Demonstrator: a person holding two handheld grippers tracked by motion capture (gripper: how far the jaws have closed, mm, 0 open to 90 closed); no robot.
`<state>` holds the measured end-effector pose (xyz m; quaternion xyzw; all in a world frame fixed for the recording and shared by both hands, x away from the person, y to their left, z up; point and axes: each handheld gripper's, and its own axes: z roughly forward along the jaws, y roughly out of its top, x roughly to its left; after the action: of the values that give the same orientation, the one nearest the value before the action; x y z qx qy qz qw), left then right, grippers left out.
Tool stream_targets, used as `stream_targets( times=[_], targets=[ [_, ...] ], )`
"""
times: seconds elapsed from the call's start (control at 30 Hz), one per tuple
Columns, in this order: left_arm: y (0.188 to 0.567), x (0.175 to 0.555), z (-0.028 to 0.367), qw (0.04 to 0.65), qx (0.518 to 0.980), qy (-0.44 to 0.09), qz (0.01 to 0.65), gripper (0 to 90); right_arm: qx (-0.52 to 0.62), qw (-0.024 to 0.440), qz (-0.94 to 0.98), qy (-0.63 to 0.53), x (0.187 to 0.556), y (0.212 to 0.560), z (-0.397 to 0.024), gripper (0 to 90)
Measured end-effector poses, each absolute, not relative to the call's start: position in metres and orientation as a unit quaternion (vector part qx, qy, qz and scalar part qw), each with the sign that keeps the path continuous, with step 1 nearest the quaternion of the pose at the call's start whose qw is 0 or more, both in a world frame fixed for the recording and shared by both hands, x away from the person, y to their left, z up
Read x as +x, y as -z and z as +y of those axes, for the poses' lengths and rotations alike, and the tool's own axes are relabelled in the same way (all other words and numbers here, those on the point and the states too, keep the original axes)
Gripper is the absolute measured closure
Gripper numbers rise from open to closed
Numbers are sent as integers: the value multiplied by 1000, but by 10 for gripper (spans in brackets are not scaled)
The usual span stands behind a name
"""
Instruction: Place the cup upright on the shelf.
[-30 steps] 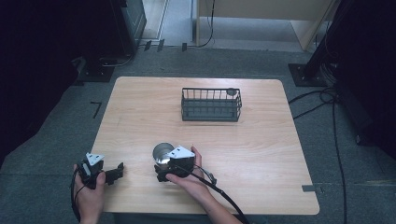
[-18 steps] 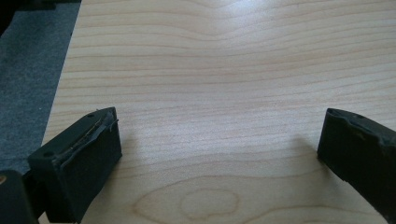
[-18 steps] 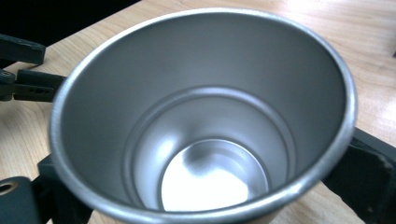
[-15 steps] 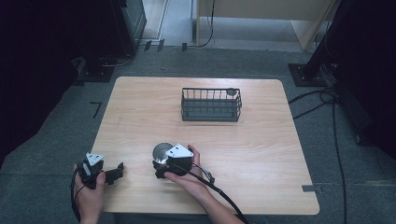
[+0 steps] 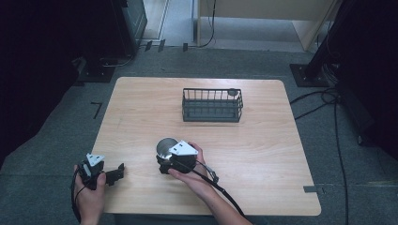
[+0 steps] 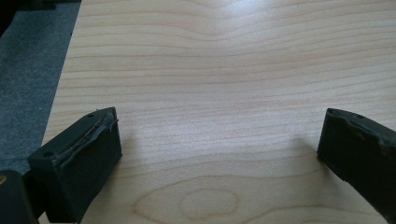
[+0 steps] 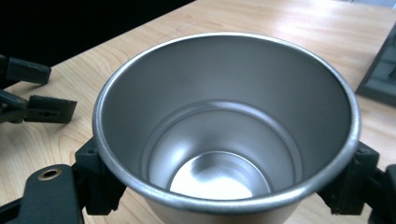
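Your right gripper [image 5: 165, 161] sits near the middle of the table's near half, your right hand [image 5: 192, 176] wrapped around its body, grey three-cornered plate on top, cable trailing back toward the near edge. Its jaws are clamped on a steel cup [image 5: 165, 147]. In the right gripper view the cup [image 7: 227, 126] stands upright with its mouth open to the camera, a black jaw pressed against each side of it just under the rim. Inside is bare metal, stepped toward the bottom, nothing in it.

Your left gripper [image 5: 118, 172] is at the near left corner of the table [image 5: 263, 150], held in your left hand [image 5: 89, 192]. Its jaws stand wide apart, pointing right toward the cup, with nothing between them. In the left gripper view there is plain wood grain between the two black pads [image 6: 86, 161], and grey carpet past the table edge at the left. Seen from the right gripper view, the left gripper [image 7: 39, 91] lies off to the left, well apart from the cup.

A black wire basket [image 5: 212, 104] stands on the far half of the table, right of centre line and well apart from both grippers. A small round object [image 5: 232, 92] sits at its far right corner; too small to identify.
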<state>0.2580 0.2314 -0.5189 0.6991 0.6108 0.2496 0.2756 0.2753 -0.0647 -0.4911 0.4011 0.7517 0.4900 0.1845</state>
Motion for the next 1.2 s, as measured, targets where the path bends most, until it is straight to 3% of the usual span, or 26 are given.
stream_targets(
  times=[1.2],
  targets=[
    [519,258,231,275,699,-250,611,0,446,244,700,-501,320,418,-144,172]
  ],
)
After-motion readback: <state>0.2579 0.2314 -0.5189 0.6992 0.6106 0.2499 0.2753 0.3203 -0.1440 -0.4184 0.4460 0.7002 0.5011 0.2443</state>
